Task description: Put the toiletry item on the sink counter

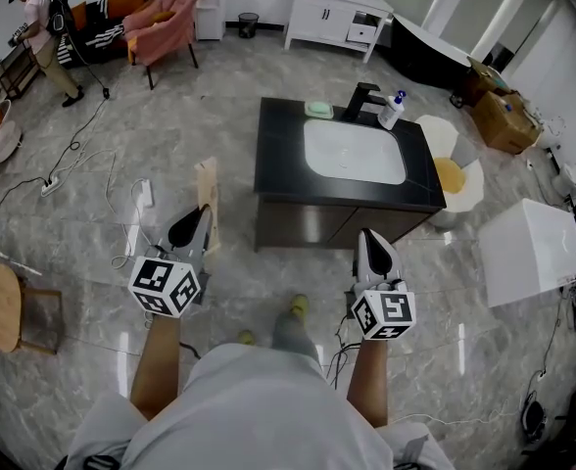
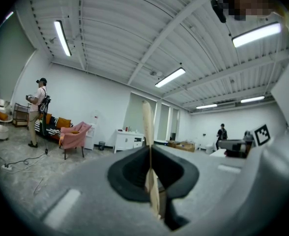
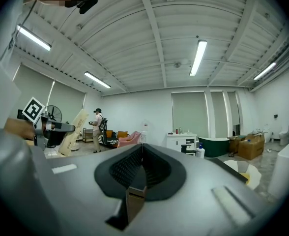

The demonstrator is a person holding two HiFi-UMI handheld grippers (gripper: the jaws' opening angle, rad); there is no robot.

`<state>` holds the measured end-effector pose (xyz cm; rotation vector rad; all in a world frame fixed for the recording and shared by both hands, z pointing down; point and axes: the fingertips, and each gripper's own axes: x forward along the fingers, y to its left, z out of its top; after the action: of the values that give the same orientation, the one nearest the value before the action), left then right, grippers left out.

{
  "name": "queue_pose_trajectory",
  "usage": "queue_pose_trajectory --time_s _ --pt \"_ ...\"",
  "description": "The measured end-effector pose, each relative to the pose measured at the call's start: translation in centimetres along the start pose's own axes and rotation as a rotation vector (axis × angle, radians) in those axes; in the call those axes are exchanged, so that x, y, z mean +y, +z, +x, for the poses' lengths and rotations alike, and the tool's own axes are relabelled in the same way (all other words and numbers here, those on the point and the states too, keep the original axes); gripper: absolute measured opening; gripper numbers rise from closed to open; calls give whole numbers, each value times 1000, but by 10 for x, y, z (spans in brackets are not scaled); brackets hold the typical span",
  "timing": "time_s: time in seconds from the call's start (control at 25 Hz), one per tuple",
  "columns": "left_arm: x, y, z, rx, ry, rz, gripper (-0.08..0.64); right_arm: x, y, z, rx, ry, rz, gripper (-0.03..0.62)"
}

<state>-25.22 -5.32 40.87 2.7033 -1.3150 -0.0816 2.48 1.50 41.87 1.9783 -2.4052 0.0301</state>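
Marbled grey floor spreads through a big, bright room, and the person stands on it facing a free-standing vanity.

The left gripper is held low in front of the person's body. In its own view the jaws are pressed together. A thin pale strip runs along the seam; I cannot tell whether it is pad edge or something behind. No toiletry is in its grip. The right gripper is level with it on the other side. Its own view also shows the jaws closed on each other, with nothing between them.

Just beyond the left gripper a light wooden board stands on the floor. Ahead of both grippers, and well apart from them, is the black sink counter with a white basin and a black faucet. A white pump bottle with a blue top stands upright just right of the faucet. A green soap bar lies on the counter just left of it.

Farther off are a pink armchair, a white cabinet and another person by the wall.

With both toiletries on the counter and both grippers empty, the placing looks finished. If another item is meant, none is visible and picking it up has not started.
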Motion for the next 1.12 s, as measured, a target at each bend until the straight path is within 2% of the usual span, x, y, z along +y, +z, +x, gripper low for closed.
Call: queue_pose_trajectory --time_s 0.32,1.12 --pt "11 -1 50 11 -7 5 5 -26 -2 44 -9 5 6 3" --pt "48 -17 241 63 54 -16 5 -155 -12 208 6 46 30 4"
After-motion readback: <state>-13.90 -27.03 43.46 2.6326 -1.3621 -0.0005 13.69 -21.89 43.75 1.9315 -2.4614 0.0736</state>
